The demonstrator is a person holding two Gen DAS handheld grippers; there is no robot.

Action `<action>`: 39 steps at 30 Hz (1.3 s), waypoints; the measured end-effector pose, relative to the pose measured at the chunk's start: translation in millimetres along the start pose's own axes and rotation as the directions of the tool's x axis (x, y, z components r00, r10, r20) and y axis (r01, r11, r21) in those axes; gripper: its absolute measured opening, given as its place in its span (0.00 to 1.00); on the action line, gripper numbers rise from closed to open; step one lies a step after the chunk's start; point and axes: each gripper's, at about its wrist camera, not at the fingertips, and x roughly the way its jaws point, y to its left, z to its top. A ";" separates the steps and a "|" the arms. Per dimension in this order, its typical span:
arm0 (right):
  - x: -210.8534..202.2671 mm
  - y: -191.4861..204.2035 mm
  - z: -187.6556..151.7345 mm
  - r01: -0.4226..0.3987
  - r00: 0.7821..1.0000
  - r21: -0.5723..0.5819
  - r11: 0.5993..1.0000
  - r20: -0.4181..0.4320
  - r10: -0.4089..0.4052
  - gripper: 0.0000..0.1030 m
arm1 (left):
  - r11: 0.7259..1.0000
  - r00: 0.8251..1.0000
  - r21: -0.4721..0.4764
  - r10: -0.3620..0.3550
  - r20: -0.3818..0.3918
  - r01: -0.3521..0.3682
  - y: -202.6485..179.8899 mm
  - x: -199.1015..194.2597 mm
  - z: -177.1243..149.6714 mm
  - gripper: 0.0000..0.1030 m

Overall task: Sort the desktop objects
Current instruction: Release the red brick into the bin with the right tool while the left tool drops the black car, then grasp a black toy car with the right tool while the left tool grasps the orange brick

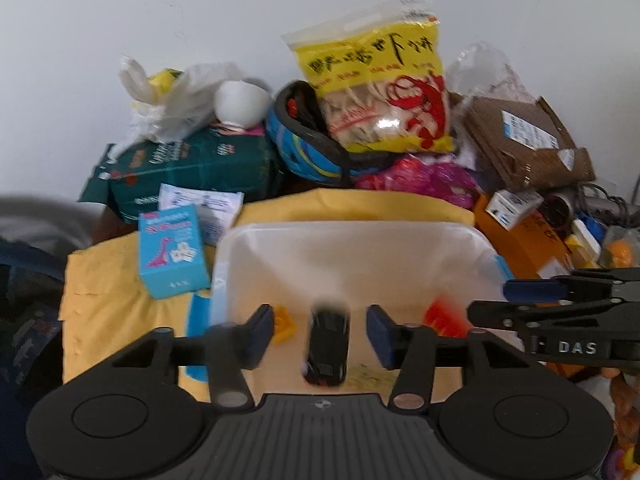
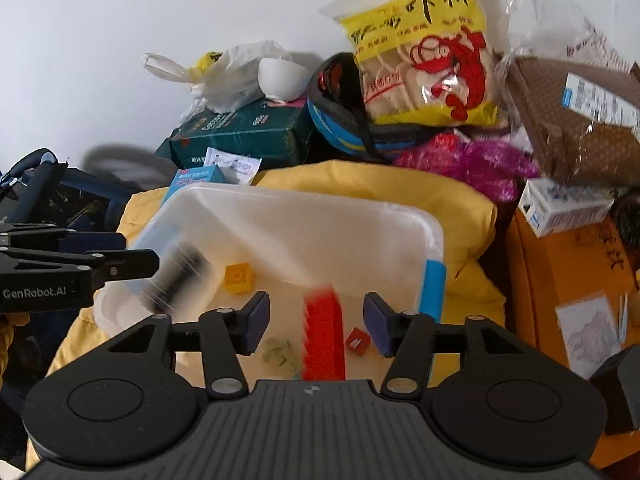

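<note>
A white plastic bin [image 1: 352, 240] [image 2: 320, 216] rests on a yellow cloth [image 1: 108, 280]. My left gripper [image 1: 320, 332] is open over the bin's near end. A black toy car [image 1: 326, 344], motion-blurred, lies between its fingers without touching either pad, and shows as a dark blur [image 2: 180, 276] in the right wrist view. My right gripper [image 2: 316, 320] is open too, with a blurred red block [image 2: 324, 332] [image 1: 444, 316] loose between its fingers. A yellow brick [image 2: 239, 277] [image 1: 285, 322], a small red cube [image 2: 357, 342] and a greenish scrap [image 2: 280, 354] lie in the bin.
A blue dinosaur box [image 1: 174, 252] sits left of the bin. Behind it are a green pack [image 1: 192, 168], a blue helmet [image 1: 304, 152], a yellow shrimp snack bag [image 1: 384, 92] and a cardboard parcel [image 1: 524, 140]. An orange box [image 2: 568, 264] stands to the right.
</note>
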 end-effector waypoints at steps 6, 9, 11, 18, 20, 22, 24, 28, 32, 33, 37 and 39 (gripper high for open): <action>-36.5 16.1 -42.2 -0.075 0.993 -0.068 0.995 0.082 0.080 0.54 | 1.000 0.997 0.014 -0.008 0.077 0.007 11.1 -27.7 -36.8 0.56; -50.5 30.2 -87.3 -0.110 0.990 -0.128 0.986 0.078 0.121 0.54 | 0.998 0.995 0.068 -0.001 0.096 -0.006 12.9 -48.5 -81.7 0.58; -51.9 37.4 -125.7 -0.117 0.991 -0.154 0.981 0.042 0.125 0.54 | 0.996 0.996 0.091 0.000 0.090 -0.008 15.5 -60.3 -120.4 0.58; -34.9 56.8 -226.7 -0.185 0.978 -0.205 0.961 -0.136 0.160 0.65 | 0.999 0.998 0.052 0.004 -0.056 -0.001 30.4 -71.7 -239.8 0.58; -31.8 61.5 -235.1 -0.188 0.977 -0.206 0.960 -0.140 0.162 0.65 | 0.999 0.996 0.034 0.003 -0.094 0.000 32.4 -70.1 -259.6 0.58; -28.4 67.3 -238.4 -0.177 0.979 -0.224 0.958 -0.140 0.148 0.65 | 0.999 0.995 0.042 0.009 -0.101 -0.005 31.7 -69.0 -269.1 0.58; -22.5 71.5 -236.2 -0.176 0.978 -0.237 0.955 -0.149 0.143 0.65 | 0.998 0.995 0.055 0.007 -0.104 -0.001 30.4 -64.3 -274.4 0.58; -13.0 73.8 -233.8 -0.166 0.980 -0.261 0.951 -0.151 0.129 0.72 | 0.997 0.994 0.078 0.019 -0.104 -0.011 26.6 -54.2 -277.2 0.58; -3.9 74.6 -234.3 -0.159 0.978 -0.266 0.951 -0.176 0.115 0.77 | 0.999 0.995 0.053 0.007 -0.097 -0.002 25.6 -50.7 -275.9 0.59; -3.8 74.6 -235.4 -0.167 0.976 -0.263 0.950 -0.181 0.122 0.77 | 0.999 0.996 0.053 0.001 -0.094 0.004 23.6 -50.4 -275.8 0.59; -3.2 70.0 -238.3 -0.146 0.980 -0.245 0.958 -0.170 0.106 0.68 | 0.999 0.996 0.036 -0.024 -0.084 0.027 22.1 -47.5 -276.6 0.61; -0.8 68.4 -238.2 -0.140 0.981 -0.246 0.959 -0.167 0.101 0.66 | 1.000 0.996 -0.014 -0.017 -0.089 0.016 28.7 -45.2 -276.5 0.61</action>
